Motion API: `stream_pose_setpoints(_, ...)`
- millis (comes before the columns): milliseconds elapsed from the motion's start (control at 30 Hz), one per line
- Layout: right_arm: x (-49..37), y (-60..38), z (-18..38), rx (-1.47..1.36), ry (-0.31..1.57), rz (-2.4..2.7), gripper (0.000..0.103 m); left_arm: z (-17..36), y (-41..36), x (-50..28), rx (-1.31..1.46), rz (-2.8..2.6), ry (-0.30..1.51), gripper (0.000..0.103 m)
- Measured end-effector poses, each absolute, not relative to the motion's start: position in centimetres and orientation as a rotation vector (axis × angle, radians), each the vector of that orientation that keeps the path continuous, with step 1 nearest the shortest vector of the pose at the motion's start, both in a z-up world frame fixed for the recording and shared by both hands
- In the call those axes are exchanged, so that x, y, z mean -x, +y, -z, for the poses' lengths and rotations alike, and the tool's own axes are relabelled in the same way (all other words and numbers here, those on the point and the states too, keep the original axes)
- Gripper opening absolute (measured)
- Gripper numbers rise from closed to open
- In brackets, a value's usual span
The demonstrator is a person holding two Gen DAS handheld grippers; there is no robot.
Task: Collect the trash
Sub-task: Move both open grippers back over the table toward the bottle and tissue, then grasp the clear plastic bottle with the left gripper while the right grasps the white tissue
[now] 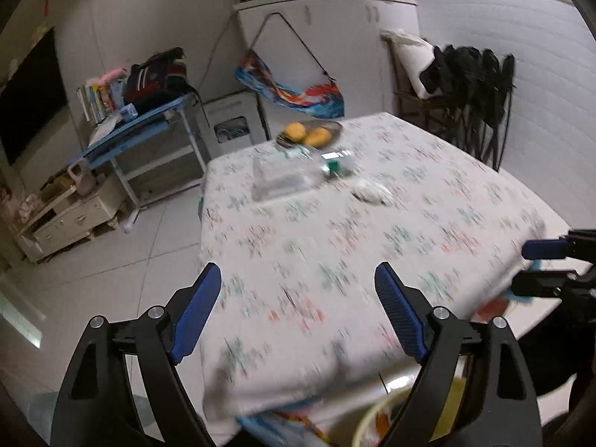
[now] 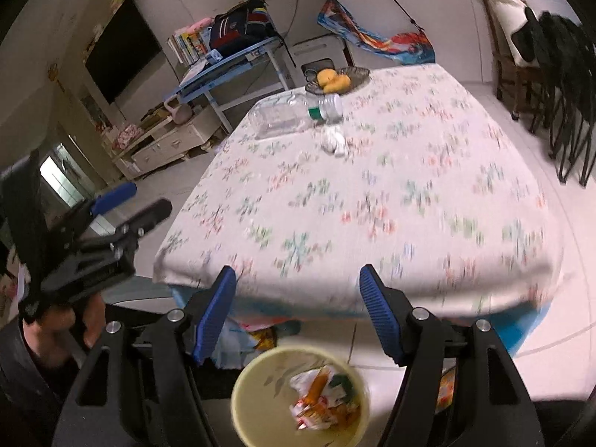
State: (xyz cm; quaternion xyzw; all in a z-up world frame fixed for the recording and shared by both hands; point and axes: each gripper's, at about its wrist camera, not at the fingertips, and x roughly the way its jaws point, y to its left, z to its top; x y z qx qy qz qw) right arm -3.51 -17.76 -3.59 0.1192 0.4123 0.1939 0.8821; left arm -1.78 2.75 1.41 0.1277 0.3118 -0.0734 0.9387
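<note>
- Floral cloth covers the counter (image 2: 372,193), which stands on pale floor tiles in a cluttered room.
- Bottle (image 2: 294,113): clear plastic, lying on its side at the far part of the counter. Its long axis runs across the right wrist view, with the base to the left and the green-banded neck to the right. Motion blur makes its label unreadable in the left wrist view (image 1: 298,173).
- Crumpled tissue (image 2: 333,143) lies just nearer than the bottle's neck; its shape is smeared in both views.
- Plate (image 2: 359,74) with yellow fruit (image 2: 333,80) sits at the far edge, just beyond the bottle.
- Bin (image 2: 300,396): cream, round, on the floor below the near counter edge, holding crumpled wrappers (image 2: 322,398). The bottom frame edge cuts off its near rim. In the left wrist view only a blurred sliver of it (image 1: 372,417) shows beside the right-hand finger.
- Right gripper (image 2: 298,314) hangs above the bin with its fingers spread and nothing between them.
- Left gripper (image 1: 298,313) hangs over the near counter edge, fingers spread wide and empty. In the right wrist view it appears at the left (image 2: 126,205), held in a hand (image 2: 59,324) that is partly hidden.
- Beyond the counter are a blue desk (image 2: 231,63) with a backpack (image 2: 242,26), and dark chairs (image 2: 558,74) at the right edge.
</note>
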Motion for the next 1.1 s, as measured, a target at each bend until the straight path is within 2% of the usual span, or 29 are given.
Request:
stream_pose_setpoints(200,-1.4,-17.2,3.5,-0.217,0.881,-0.413,0.067,-1.5,3.4,-5.3,-0.291,0.173,0.622,0.081)
stream_pose_setpoints(433,-7.4,-15.4,3.8,-0.172,0.892,-0.445,0.067,-1.2,1.7,-12.8,-0.604,0.363,0.6,0.081)
stream_pose_setpoints(667,-10.6,-16.0,5.2,-0.251,0.906,-0.436,0.067,1.6,-1.1,-17.5,-0.938,0.509,0.57,0.081)
stream_pose_setpoints(1100,-13.8,-15.4,6.1,-0.246,0.937,-0.456,0.067,4.4,-3.8,-23.4,-1.178,0.746,0.671,0.081)
